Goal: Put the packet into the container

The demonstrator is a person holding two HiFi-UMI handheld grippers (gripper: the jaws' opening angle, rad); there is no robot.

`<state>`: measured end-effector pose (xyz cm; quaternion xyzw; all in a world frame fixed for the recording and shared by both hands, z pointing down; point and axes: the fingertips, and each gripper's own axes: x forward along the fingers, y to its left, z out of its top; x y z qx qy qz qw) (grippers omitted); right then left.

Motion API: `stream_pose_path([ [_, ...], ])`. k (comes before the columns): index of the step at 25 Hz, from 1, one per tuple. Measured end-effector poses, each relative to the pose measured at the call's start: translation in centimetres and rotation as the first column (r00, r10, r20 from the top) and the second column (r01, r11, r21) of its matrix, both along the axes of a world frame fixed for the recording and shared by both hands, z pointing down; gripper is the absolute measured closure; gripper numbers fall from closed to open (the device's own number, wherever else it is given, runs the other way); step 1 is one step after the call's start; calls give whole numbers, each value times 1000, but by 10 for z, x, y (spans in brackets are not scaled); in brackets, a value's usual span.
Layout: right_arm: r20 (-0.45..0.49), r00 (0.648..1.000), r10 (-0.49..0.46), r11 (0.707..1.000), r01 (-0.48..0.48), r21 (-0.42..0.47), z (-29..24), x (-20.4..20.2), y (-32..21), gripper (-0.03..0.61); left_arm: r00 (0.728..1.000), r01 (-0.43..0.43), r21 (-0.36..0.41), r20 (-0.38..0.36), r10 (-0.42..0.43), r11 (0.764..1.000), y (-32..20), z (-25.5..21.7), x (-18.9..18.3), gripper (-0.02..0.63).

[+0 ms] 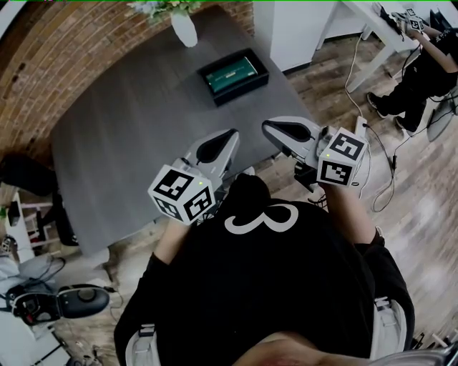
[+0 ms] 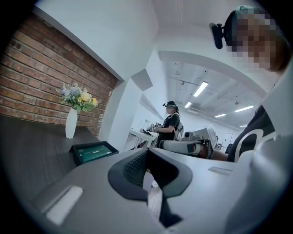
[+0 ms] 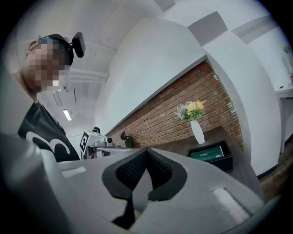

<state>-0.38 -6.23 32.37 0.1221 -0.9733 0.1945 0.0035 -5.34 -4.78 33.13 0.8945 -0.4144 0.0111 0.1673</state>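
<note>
Grey jaws are pressed tight together on both tools, and nothing is pinched between them. The left gripper and the right gripper are held side by side, close to the person's black shirt. Their tips are turned toward each other by the near edge of the table, and a small gap is seen between the two tips.

Further out on the dark table, well apart from both pairs of jaws, a black container is set. The green packet is laid flat inside it. Neither the packet nor the container is touched by a gripper.

Past the container, a white vase with flowers is stood at the far edge of the table, beside the brick wall. Far off on the right, another person in black is seen by a white desk
</note>
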Motion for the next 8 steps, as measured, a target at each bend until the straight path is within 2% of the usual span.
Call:
stream_pose_path([
  [8, -6, 1000, -11, 1000, 11, -10, 3, -5, -6, 579, 1000, 23, 8, -3, -23, 1000, -7, -3, -4, 603],
])
